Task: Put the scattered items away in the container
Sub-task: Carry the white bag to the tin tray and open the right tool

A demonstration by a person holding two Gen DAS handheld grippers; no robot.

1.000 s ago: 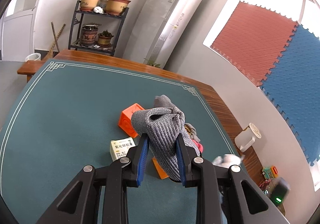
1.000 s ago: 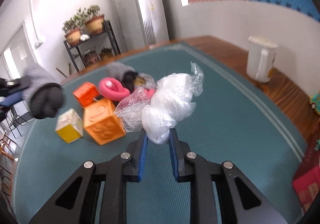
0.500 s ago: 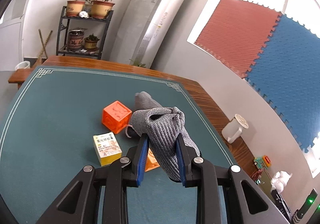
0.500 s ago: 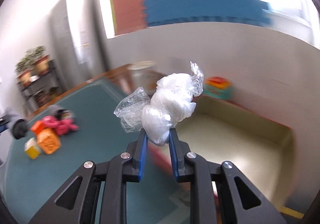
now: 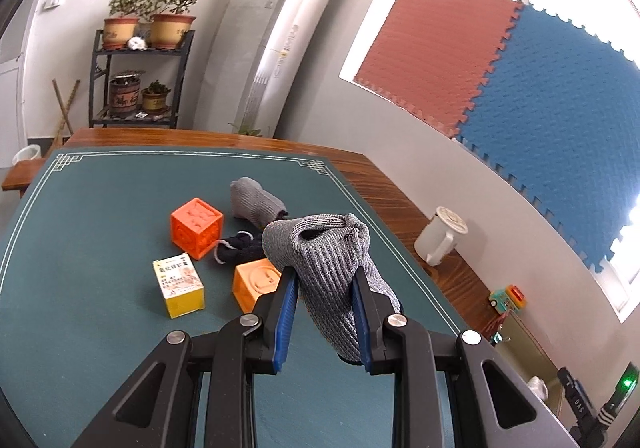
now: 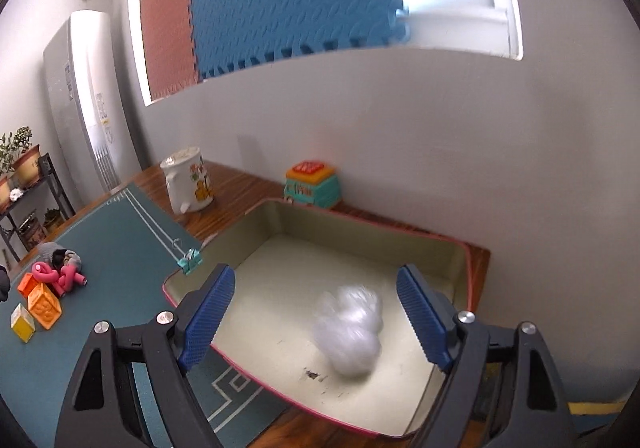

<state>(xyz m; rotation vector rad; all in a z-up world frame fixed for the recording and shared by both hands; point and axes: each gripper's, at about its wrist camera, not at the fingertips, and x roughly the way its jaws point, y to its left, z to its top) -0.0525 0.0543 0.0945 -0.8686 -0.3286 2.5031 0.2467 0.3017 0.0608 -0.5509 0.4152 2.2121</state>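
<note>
Two hand-held grippers work at once, each seen through its own wrist camera. The step in hand looks like dropping items into the container one after another.

Right view, nearest first: the right hand-held gripper point(image 6: 316, 312) has its jaws spread wide and holds nothing. Between and beyond its blue pads point(image 6: 208, 312), a crumpled plastic bag point(image 6: 352, 332) shows as a blur inside the container point(image 6: 400, 240), a shallow cream tray with a red rim. Whether the bag has landed or is falling cannot be told. A small teal clip point(image 6: 190, 260) sits at the tray's near-left rim. Further off on the green counter point(image 6: 120, 232) lie a pink twisted toy point(image 6: 56, 276), orange blocks and a yellow box. A white jug point(image 6: 188, 184) and a toy bus point(image 6: 312, 186) stand by the wall.

Left view, nearest first: the left hand-held gripper point(image 5: 325, 284) is closed on a grey knitted sock point(image 5: 328, 264), lifted above the counter. Just beyond lie a yellow box point(image 5: 180, 284), two orange blocks point(image 5: 196, 228), a dark knitted item and another grey sock point(image 5: 256, 202).

The next move, as a judgement: the left hand-held gripper carries its sock rightward over the tray and opens, while the right one returns for another item, the pink toy or a block.
</note>
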